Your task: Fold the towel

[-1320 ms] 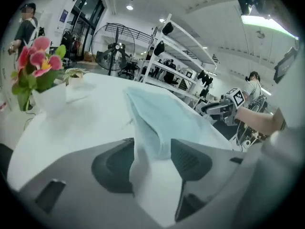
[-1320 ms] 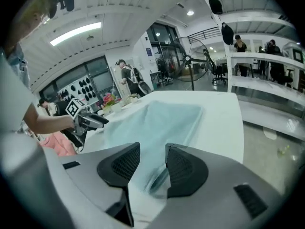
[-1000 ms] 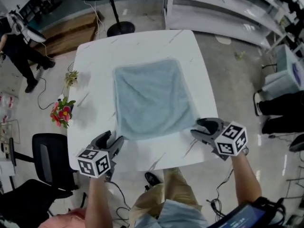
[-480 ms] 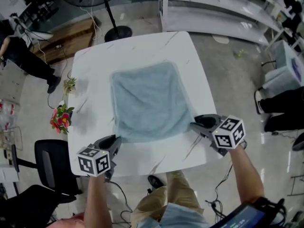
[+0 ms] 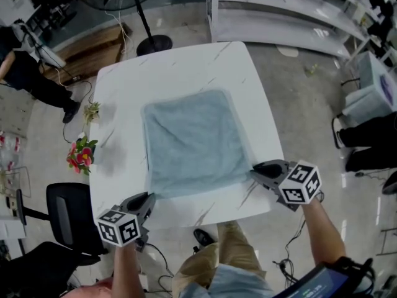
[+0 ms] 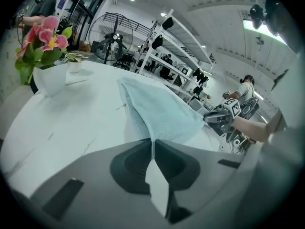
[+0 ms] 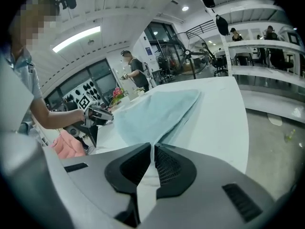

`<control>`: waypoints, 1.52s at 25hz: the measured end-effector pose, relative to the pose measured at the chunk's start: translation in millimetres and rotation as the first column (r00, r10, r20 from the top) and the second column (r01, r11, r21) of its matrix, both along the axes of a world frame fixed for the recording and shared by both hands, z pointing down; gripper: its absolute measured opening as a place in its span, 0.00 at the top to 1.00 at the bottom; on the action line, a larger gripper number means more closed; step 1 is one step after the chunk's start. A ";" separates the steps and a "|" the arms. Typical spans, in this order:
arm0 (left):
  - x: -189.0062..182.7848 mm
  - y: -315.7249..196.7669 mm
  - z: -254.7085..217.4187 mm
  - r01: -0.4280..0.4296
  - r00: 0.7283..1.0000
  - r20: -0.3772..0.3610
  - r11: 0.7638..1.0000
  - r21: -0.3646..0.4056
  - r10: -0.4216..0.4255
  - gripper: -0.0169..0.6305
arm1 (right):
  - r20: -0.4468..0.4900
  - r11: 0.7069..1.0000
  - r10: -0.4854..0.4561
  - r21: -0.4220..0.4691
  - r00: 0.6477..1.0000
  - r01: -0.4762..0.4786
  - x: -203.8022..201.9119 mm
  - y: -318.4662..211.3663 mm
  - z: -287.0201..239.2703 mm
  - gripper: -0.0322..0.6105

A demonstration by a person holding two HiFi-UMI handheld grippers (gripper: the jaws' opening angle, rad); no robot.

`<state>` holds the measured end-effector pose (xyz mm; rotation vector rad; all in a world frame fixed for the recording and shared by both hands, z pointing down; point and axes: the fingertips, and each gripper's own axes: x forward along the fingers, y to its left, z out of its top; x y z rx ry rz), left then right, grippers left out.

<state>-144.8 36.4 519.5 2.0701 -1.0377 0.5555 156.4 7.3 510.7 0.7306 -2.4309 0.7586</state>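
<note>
A pale blue towel (image 5: 192, 143) lies spread on the white marble table (image 5: 124, 104). My left gripper (image 5: 151, 197) has just been closing and is shut on the towel's near left corner. My right gripper (image 5: 254, 170) has also just been closing and pinches the near right corner. In the left gripper view the towel (image 6: 157, 109) runs up from between the closed jaws, and the right gripper (image 6: 219, 117) shows across the table. In the right gripper view the towel (image 7: 155, 113) is likewise caught between the jaws, with the left gripper (image 7: 97, 114) at the left.
A pot of pink flowers (image 5: 80, 151) stands on the floor left of the table, seen close in the left gripper view as flowers (image 6: 43, 42). A black chair (image 5: 65, 213) stands near left, a fan stand (image 5: 155, 41) beyond the table, shelving (image 5: 291, 17) behind. A person (image 5: 28, 73) stands far left.
Both grippers moved in to the towel's near corners and their jaws closed on them. The towel's near edge has shifted slightly toward me.
</note>
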 end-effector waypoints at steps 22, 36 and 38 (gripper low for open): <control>-10.3 84.8 1.6 0.020 1.000 0.016 0.999 0.040 -0.021 0.94 | -0.161 0.982 -0.153 0.087 0.975 0.169 -14.2 74.3 0.6 0.81; -9.5 83.0 -3.0 0.014 1.000 0.003 0.999 0.038 -0.015 0.94 | -0.630 0.618 -0.376 0.376 0.679 0.691 -31.4 92.6 0.1 0.63; -10.5 83.2 -2.8 0.017 1.000 -0.006 0.999 0.034 -0.017 0.94 | -0.679 0.588 -0.356 0.371 0.642 0.719 -29.4 88.4 9.5 0.69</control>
